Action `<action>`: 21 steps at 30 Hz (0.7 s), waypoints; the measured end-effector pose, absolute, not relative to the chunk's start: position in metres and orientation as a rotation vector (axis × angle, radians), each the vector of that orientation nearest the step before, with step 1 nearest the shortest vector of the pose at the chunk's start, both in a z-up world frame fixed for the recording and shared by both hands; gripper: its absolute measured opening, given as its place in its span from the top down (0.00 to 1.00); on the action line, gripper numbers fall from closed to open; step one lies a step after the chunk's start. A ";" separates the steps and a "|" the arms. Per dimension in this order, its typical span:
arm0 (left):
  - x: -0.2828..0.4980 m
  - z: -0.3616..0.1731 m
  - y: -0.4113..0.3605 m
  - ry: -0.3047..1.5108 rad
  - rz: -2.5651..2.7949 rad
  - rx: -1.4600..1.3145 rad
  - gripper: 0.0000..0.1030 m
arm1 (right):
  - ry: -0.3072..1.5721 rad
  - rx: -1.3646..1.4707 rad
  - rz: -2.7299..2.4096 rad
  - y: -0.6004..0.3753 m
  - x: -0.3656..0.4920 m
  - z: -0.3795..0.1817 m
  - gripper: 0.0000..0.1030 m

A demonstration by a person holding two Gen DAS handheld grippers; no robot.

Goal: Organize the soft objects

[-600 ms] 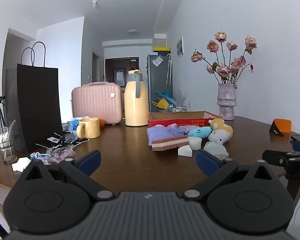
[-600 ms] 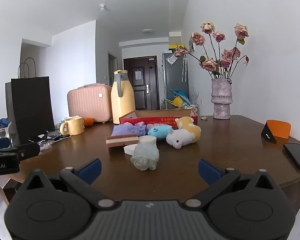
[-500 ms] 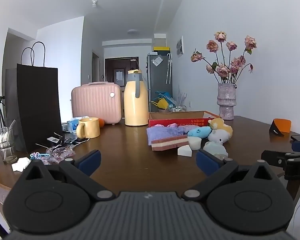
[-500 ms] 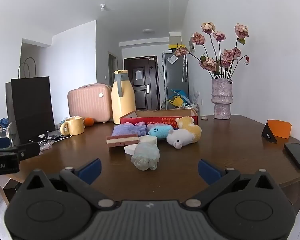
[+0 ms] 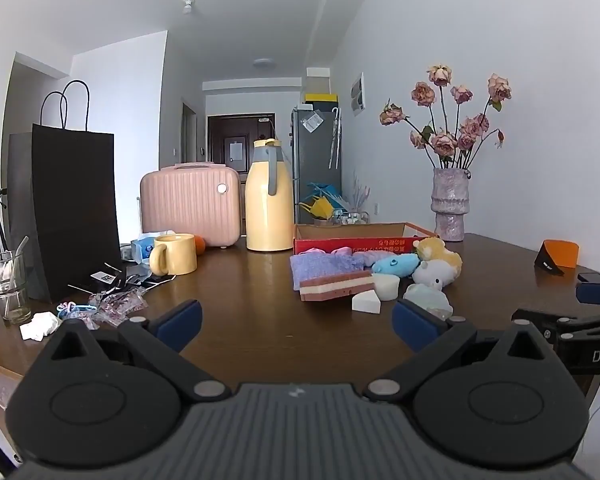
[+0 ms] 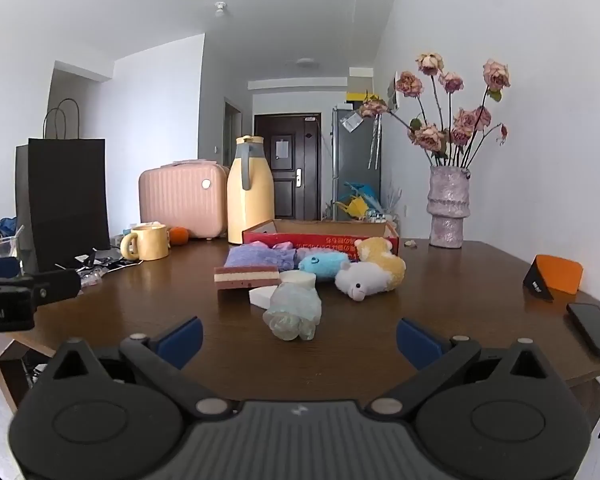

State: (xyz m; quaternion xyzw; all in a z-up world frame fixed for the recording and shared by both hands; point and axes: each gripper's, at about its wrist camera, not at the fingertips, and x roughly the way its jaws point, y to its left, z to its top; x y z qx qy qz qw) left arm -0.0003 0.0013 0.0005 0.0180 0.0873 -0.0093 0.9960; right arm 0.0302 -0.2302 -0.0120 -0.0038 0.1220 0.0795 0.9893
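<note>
We hold both claws wide open with nothing in them. The soft toys sit in a bunch on the desk (image 6: pixel 440 276), just in front of the red box (image 6: pixel 324 236). The pale squishy toy (image 6: pixel 294 310) lies nearest, straight ahead of our right claw (image 6: pixel 298 338). From our left claw (image 5: pixel 296 322) it (image 5: pixel 428 300) is off to the right, so we think the right claw should reach first.
</note>
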 end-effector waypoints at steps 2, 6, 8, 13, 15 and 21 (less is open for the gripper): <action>-0.001 0.000 0.002 0.179 -0.021 0.032 0.00 | 0.233 -0.003 0.141 -0.232 0.029 -0.012 0.00; -0.001 0.000 0.002 0.181 -0.022 0.031 0.00 | 0.230 0.013 0.136 -0.236 0.029 -0.012 0.00; -0.001 0.000 0.002 0.184 -0.024 0.034 0.00 | 0.235 0.024 0.136 -0.237 0.031 -0.012 0.00; -0.001 0.002 0.003 0.179 -0.022 0.040 0.00 | 0.234 0.034 0.150 -0.235 0.033 -0.009 0.00; 0.001 0.002 0.004 0.178 -0.019 0.040 0.00 | 0.237 0.035 0.152 -0.235 0.034 -0.009 0.00; 0.003 0.003 0.004 0.179 -0.015 0.040 0.00 | 0.235 0.050 0.142 -0.237 0.035 -0.009 0.00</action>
